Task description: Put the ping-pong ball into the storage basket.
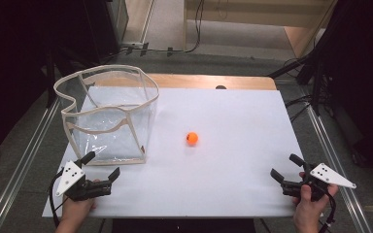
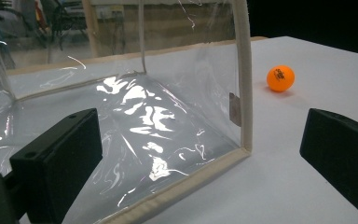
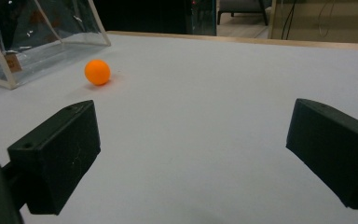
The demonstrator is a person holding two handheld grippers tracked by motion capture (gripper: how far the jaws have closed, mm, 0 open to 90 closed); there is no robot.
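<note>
- Your left gripper has its fingers wide apart, just beside the near corner of the clear bag
- Your right gripper has fingers apart too, nothing between
- The orange ball lies on the surface, well ahead of both

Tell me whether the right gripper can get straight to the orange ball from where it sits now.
Probably yes. The right gripper is open, and bare white table lies between it and the orange ball. The clear bag stands apart on the ball's far side, so nothing blocks that path.
</note>
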